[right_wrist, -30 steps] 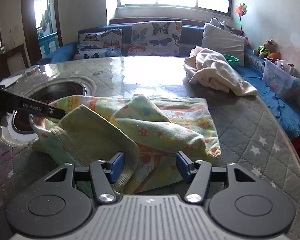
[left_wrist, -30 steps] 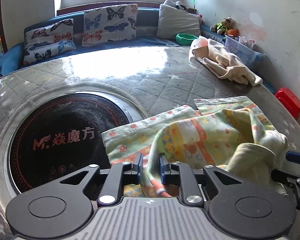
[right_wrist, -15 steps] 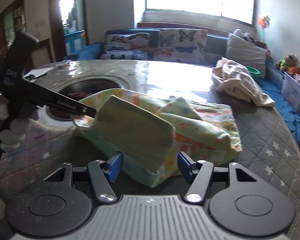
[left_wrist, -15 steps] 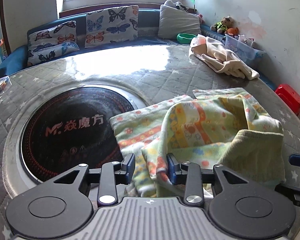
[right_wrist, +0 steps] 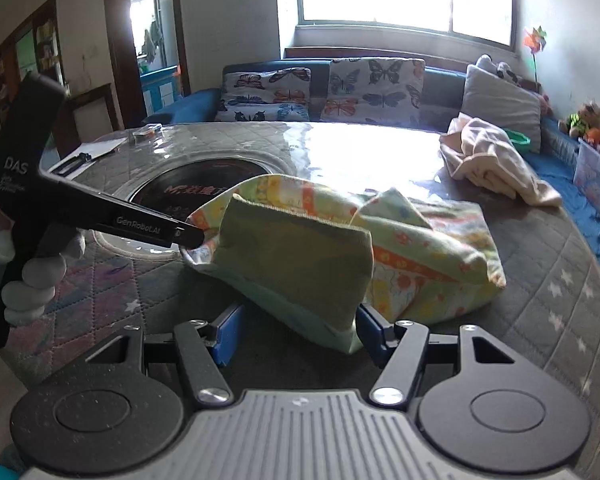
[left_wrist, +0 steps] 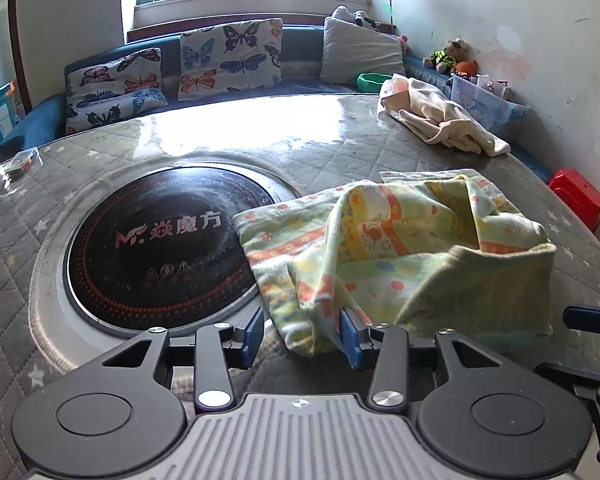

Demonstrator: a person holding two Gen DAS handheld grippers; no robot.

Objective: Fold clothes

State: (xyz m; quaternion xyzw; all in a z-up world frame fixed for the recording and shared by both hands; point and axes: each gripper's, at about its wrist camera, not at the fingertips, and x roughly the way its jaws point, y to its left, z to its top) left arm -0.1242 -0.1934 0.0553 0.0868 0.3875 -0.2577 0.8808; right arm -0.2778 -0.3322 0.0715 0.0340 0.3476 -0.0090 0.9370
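Observation:
A green and yellow patterned garment (left_wrist: 400, 232) lies bunched on the quilted round table (left_wrist: 300, 148), its left edge over the black hob (left_wrist: 152, 240). My left gripper (left_wrist: 302, 334) has its jaws opening; a hanging fold of the garment sits between the blue pads, which do not press it. In the right wrist view the same garment (right_wrist: 420, 248) shows a plain green band (right_wrist: 300, 264) sloping down between the pads of my right gripper (right_wrist: 298, 334). That band touches the right pad, with a gap at the left pad. The left gripper (right_wrist: 192, 238) meets the garment's left edge.
A cream garment (left_wrist: 440, 120) lies crumpled at the table's far right. Behind the table runs a blue sofa with butterfly cushions (left_wrist: 228, 60). A clear plastic box (left_wrist: 484, 108) and a red stool (left_wrist: 578, 196) stand by the right wall. A gloved hand (right_wrist: 36, 276) holds the left gripper's handle.
The left jaws have spread from pinching the garment's fold to standing apart around it. Both grippers have drawn back towards the near edge. The green band now stands higher.

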